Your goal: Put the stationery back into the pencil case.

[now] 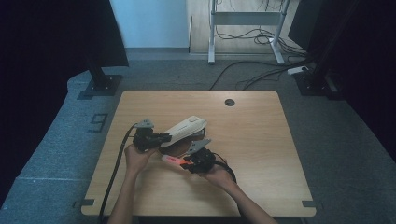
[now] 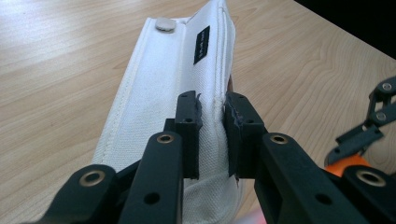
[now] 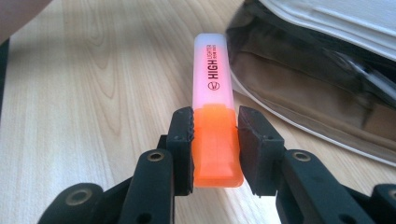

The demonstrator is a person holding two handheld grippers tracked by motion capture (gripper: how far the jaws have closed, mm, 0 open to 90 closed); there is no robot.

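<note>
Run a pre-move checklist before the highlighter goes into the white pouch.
1. Right gripper shut on the highlighter: ok.
2. Left gripper pinching the pouch edge: ok.
3. Pouch mouth open toward the highlighter: ok, brown lining visible in the right gripper view.
4. Highlighter tip already inside: not ok, it is still outside.
5. Room left inside the pouch: cannot tell.

Wooden table, white pouch on it

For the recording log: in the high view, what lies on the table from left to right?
Left gripper → white pencil case → orange highlighter → right gripper → round hole in the table.
</note>
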